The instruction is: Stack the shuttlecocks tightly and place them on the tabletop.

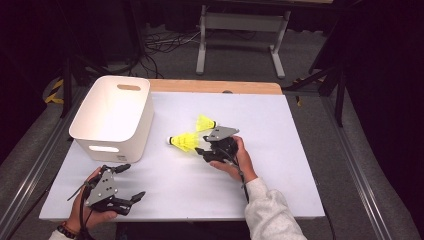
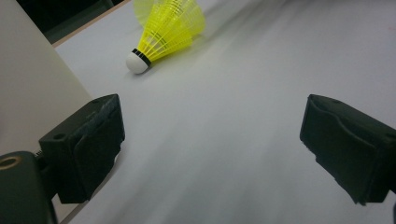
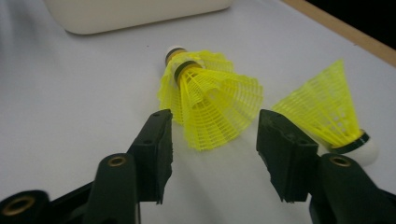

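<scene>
shuttlecocks (image 3: 210, 107) – three, two nested | bin (image 1: 114, 116) – one | left tongs (image 1: 129, 182) agape | right tongs (image 3: 212, 140) agape

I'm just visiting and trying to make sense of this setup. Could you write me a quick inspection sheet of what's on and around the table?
Surface: pale table top with a wooden strip along the far edge.
Job's things: stacked yellow shuttlecocks lying on their side; single shuttlecock beside them; white bin at far left.
Clutter: nothing seen.
Grippers: right gripper open, jaws either side of the stack's skirt, not closed on it; left gripper open, near the front edge.
Cables: a cable trails from each gripper; loose cables on the floor beyond the table.
Surroundings: grey floor, metal stand, dark backdrop.
</scene>
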Demonstrator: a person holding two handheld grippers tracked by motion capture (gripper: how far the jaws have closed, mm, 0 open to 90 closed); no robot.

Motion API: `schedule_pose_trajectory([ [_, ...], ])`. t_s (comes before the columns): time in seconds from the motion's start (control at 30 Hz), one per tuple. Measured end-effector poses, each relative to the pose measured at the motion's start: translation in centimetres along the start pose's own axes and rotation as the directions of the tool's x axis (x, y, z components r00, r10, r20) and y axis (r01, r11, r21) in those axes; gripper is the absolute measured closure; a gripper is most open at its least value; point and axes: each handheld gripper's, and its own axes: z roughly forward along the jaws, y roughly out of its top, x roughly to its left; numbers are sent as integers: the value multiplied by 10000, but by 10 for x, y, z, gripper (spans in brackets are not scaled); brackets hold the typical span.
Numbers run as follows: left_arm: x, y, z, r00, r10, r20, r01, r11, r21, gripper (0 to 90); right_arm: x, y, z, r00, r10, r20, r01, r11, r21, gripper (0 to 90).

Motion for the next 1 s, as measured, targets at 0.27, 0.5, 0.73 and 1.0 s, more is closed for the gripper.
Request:
schedule_pose_trajectory([
  [0.27, 1, 0, -1, 10000, -7, 10, 7, 10000, -39, 75, 0, 3, -23, 9979, -327, 551, 357, 9979, -536, 367],
  [0.5, 0, 0, 0, 10000, 36, 16, -36, 10000, -32, 75, 9, 5, -43, 9890, -1008, 1085, 1095, 9910, -773, 320],
  [0.73, 0, 0, 0, 10000, 43, -3, -43, 10000, -6, 76, 14, -1, -56, 9827, -1226, 1390, 1348, 9875, -821, 276],
  [1.0, 0, 1, 0, 10000, 87, -35, -87, 10000, 26, 76, 21, -8, -63, 9751, -1442, 1685, 1583, 9846, -737, 217],
])
